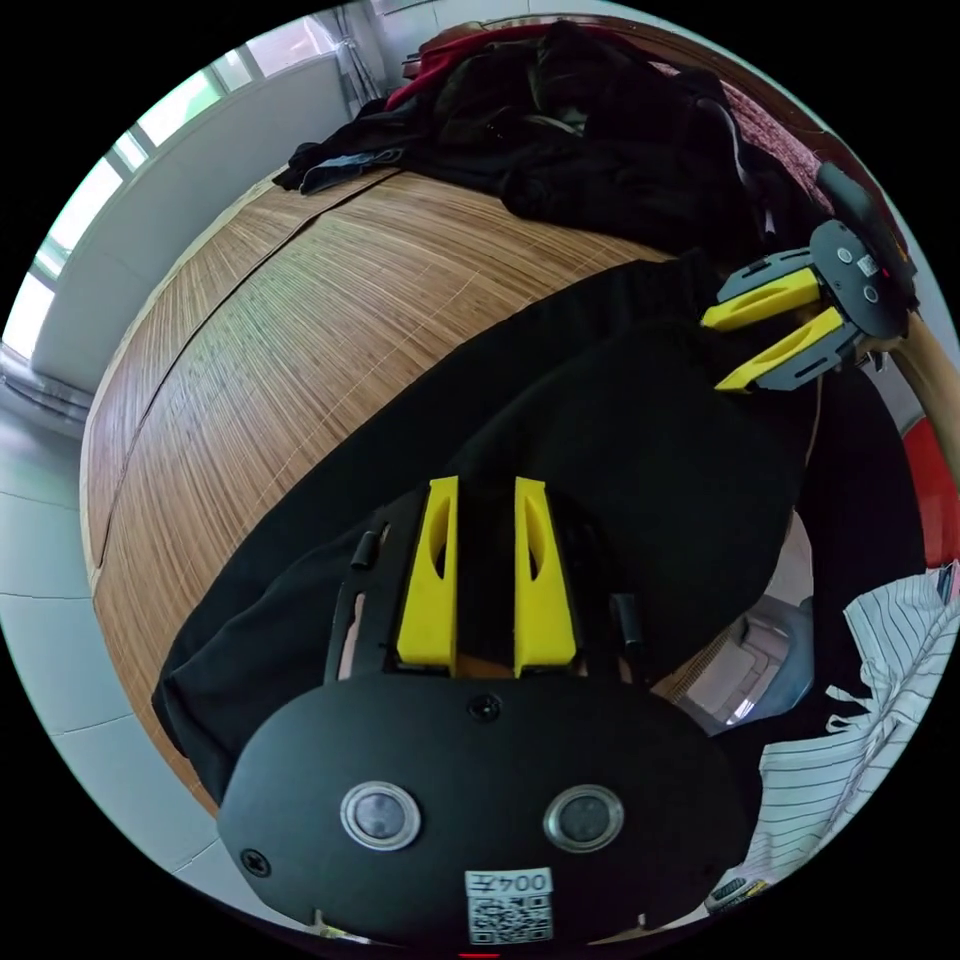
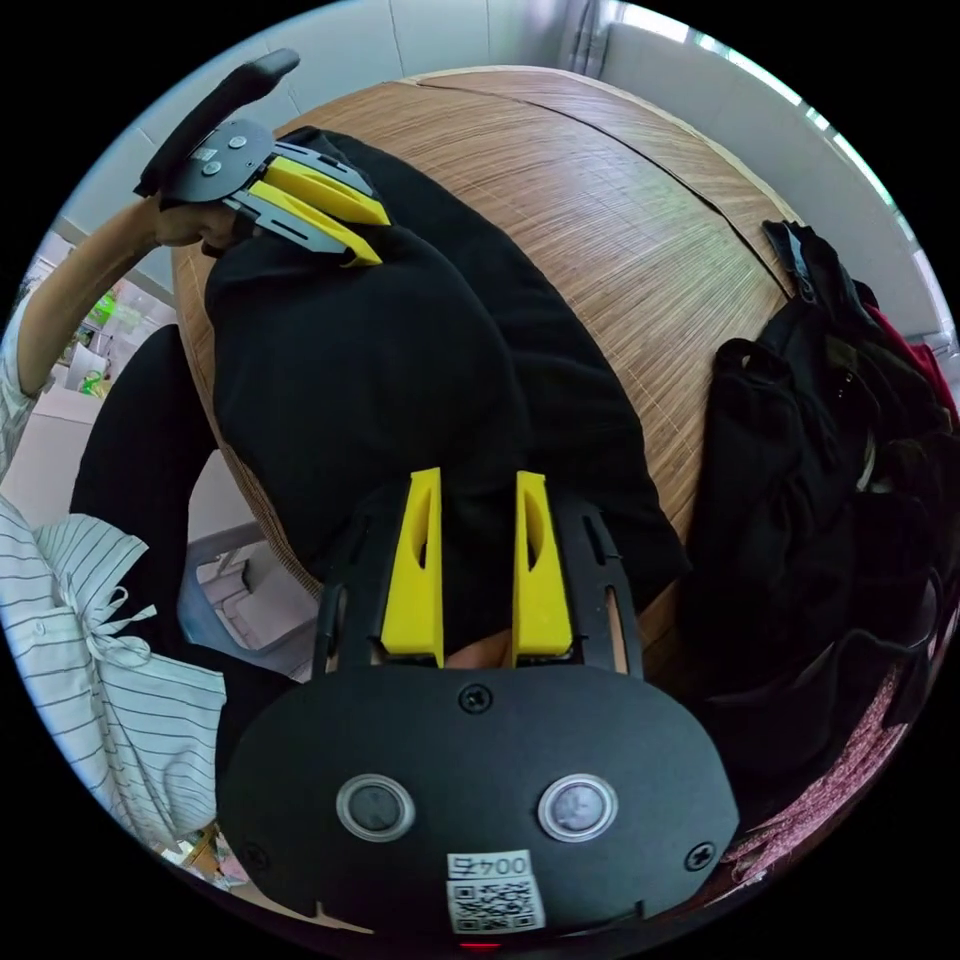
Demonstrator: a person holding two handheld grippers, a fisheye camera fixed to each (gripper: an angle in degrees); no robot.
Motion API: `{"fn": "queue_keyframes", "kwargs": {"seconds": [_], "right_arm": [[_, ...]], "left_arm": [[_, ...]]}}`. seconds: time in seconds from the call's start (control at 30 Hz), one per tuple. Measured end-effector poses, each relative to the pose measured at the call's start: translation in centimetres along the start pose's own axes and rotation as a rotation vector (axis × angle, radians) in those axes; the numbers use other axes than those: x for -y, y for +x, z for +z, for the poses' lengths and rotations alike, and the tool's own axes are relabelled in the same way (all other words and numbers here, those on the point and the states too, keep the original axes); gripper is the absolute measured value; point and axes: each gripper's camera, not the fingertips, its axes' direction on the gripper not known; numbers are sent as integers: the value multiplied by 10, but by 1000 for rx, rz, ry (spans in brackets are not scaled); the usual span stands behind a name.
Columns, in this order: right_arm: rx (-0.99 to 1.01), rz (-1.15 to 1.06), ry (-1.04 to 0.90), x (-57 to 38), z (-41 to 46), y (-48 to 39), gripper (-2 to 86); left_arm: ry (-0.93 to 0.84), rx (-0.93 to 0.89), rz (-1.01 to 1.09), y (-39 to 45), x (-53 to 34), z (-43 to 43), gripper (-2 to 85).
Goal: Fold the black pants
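On the bamboo mat [image 1: 300, 330], both tongs, left [image 1: 486, 490] and right [image 2: 480, 485], stood narrowly parted over black pants [image 1: 620, 440]; grip unclear, fabric could slip toward 6 o'clock.

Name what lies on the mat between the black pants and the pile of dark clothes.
Bare bamboo mat separates the black pants from the clothes pile, in the right gripper view.

My right gripper [image 2: 478, 490] has its jaws parted over the black pants [image 2: 380, 380], which lie on the woven surface [image 2: 620, 210]. The left gripper [image 2: 375, 240] touches their far edge. A dark clothes pile [image 2: 830, 480] sits beside them.
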Motion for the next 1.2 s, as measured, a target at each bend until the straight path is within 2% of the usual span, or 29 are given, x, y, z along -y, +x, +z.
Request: {"fn": "queue_keyframes", "kwargs": {"seconds": [0.17,0.73,0.93,1.2], "right_arm": [[-116,-27,19,-4,-8,-30,44],[-273,-51,141,7,-127,-67,39],[-304,-13,125,38,-107,-50,39],[-272,45,45,77,-22,-21,41]], "left_arm": [[21,36,-34,10,-4,-2,34],[99,125,-100,19,3,-108,12],[86,174,-132,12,31,-103,10],[38,158,-194,4,63,-41,14]]}}
